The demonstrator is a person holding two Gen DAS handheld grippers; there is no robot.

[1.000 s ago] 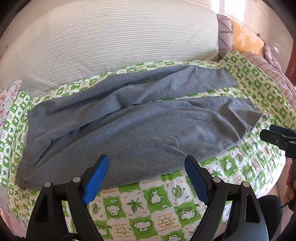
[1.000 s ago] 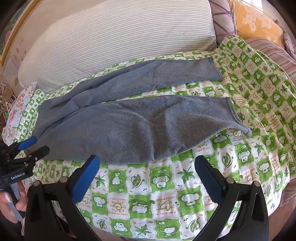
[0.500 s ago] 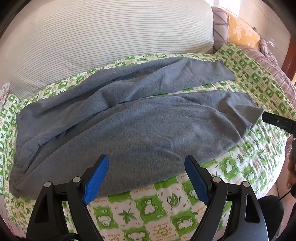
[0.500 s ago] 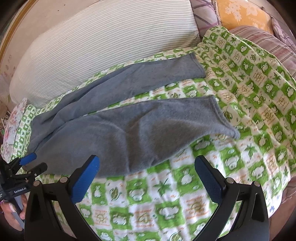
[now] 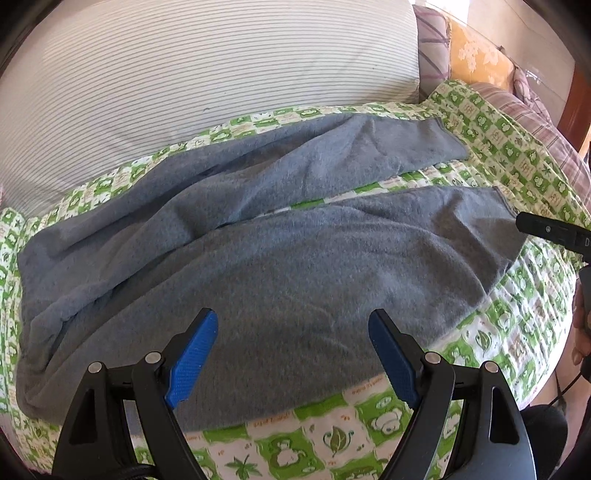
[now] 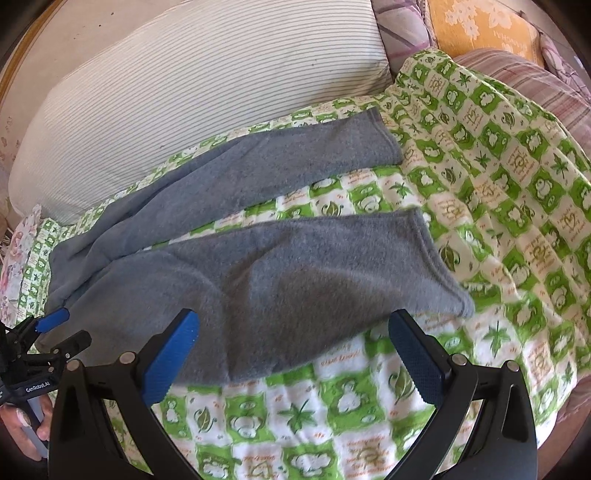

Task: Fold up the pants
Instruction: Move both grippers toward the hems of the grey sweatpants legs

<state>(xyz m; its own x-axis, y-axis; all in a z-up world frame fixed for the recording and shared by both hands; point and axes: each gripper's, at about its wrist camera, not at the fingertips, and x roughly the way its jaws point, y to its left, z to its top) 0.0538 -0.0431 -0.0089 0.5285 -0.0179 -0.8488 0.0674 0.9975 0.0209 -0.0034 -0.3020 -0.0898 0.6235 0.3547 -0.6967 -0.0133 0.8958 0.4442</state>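
Observation:
Grey fleece pants [image 5: 280,258] lie spread on a green and white patterned bedsheet [image 5: 332,443], waist at the left, two legs running to the right and splayed apart. My left gripper [image 5: 291,354] is open and empty, hovering over the near leg close to its front edge. In the right wrist view the pants [image 6: 280,273] fill the middle, and my right gripper [image 6: 293,358] is open and empty over the near leg's lower part, short of the cuff [image 6: 439,269]. The left gripper also shows in the right wrist view [image 6: 55,332] by the waist.
A large white striped pillow [image 5: 207,81] lies behind the pants. An orange floral cushion [image 6: 484,26] and a plaid blanket [image 6: 524,74] sit at the back right. The bed's front edge drops off near me. The right gripper's tip [image 5: 546,230] shows at the near cuff.
Both grippers have moved forward and lower towards the pants, which now look larger. The right gripper has shifted towards the near leg's cuff. Both stayed open.

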